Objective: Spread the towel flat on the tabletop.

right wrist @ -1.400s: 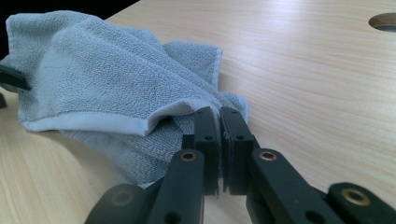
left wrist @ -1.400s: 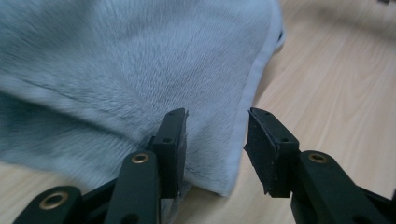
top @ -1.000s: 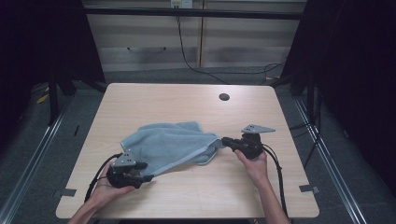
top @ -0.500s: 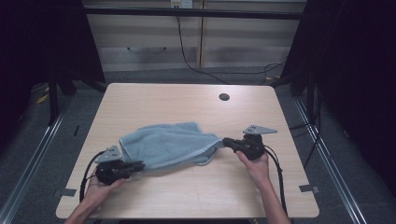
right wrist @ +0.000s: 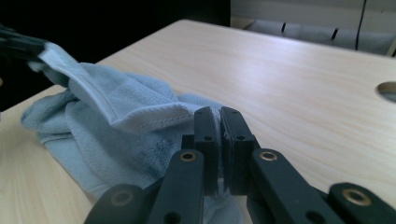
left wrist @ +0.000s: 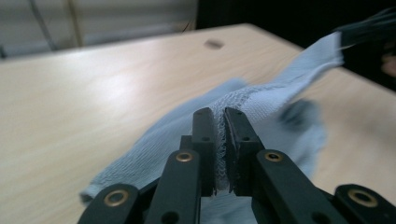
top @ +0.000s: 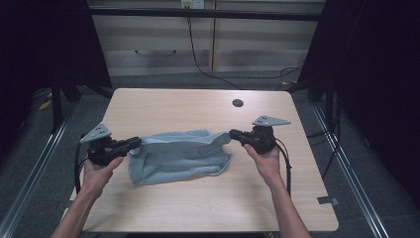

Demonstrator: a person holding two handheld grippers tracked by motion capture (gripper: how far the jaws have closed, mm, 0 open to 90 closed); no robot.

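Observation:
A light blue towel (top: 178, 156) hangs stretched between my two grippers over the wooden table (top: 198, 104), its lower part bunched on the tabletop. My left gripper (top: 136, 143) has just closed its jaws on the towel's left hemmed edge; in the left gripper view the hem (left wrist: 280, 98) is pinched between the pads of the left gripper (left wrist: 220, 114). My right gripper (top: 233, 133) holds the opposite corner. In the right gripper view the right gripper (right wrist: 215, 112) is shut on the towel (right wrist: 116, 121), whose seam runs into the jaws.
A round cable hole (top: 237, 103) sits in the table behind the towel, toward the right. Bare tabletop lies in front of and behind the cloth. Metal rails run along the floor on both sides of the table.
The left gripper slid left from the front of the towel, closed on its edge and rose. The right gripper lifted too. The towel now spans tautly between them.

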